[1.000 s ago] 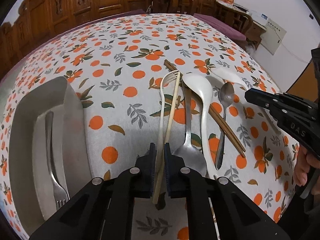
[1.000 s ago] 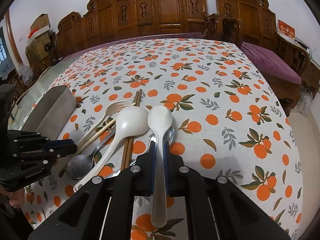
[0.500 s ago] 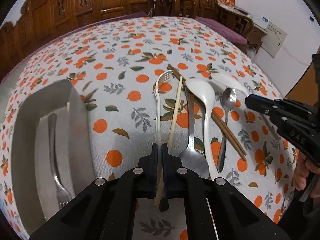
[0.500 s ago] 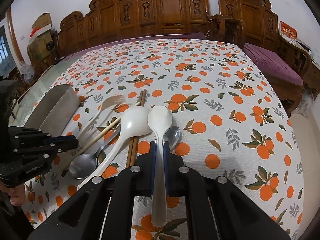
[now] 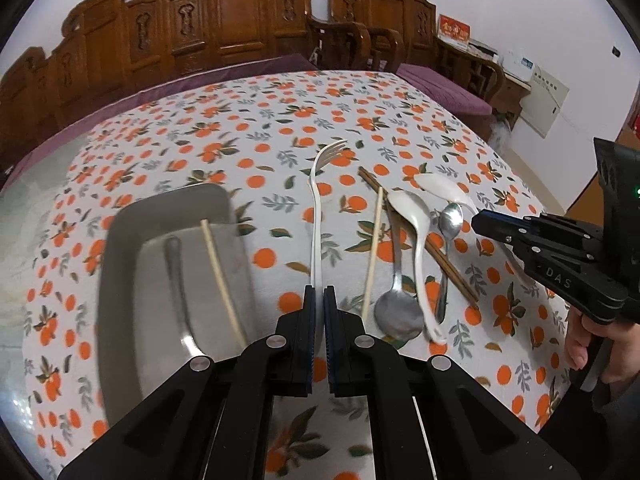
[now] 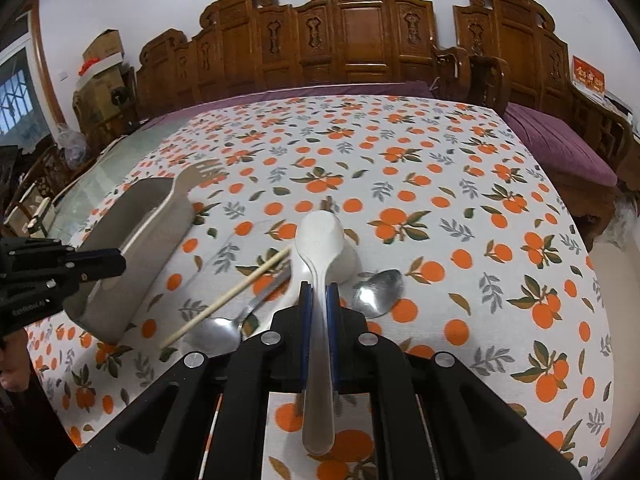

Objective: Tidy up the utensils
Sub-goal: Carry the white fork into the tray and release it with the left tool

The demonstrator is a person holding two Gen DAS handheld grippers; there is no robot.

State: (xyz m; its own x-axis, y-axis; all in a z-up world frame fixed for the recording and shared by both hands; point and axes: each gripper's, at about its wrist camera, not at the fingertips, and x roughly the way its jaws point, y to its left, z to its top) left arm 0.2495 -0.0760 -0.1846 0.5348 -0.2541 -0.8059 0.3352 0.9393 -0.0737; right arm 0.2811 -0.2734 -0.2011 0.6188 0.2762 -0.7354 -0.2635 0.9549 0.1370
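Observation:
My left gripper [image 5: 319,294] is shut on the handle of a white fork [image 5: 317,208] and holds it lifted, tines pointing away. My right gripper [image 6: 319,292] is shut on a white soup spoon [image 6: 319,240] and holds it above the table. A metal tray [image 5: 120,264] at the left holds a metal utensil [image 5: 178,280] and one pale chopstick [image 5: 222,280]. On the cloth lie a pale chopstick [image 5: 373,252], a second white spoon [image 5: 416,248], a large metal spoon [image 5: 396,304], a small metal spoon [image 5: 450,232] and brown chopsticks [image 5: 452,268].
The table has an orange-print cloth [image 6: 440,200]. Carved wooden chairs [image 6: 360,40] stand behind it. The right gripper body [image 5: 560,252] shows at the right of the left wrist view, the left gripper [image 6: 48,272] at the left of the right wrist view.
My left gripper closed on the white fork and lifted it up and left, toward the tray. My right gripper raised the white spoon off the pile.

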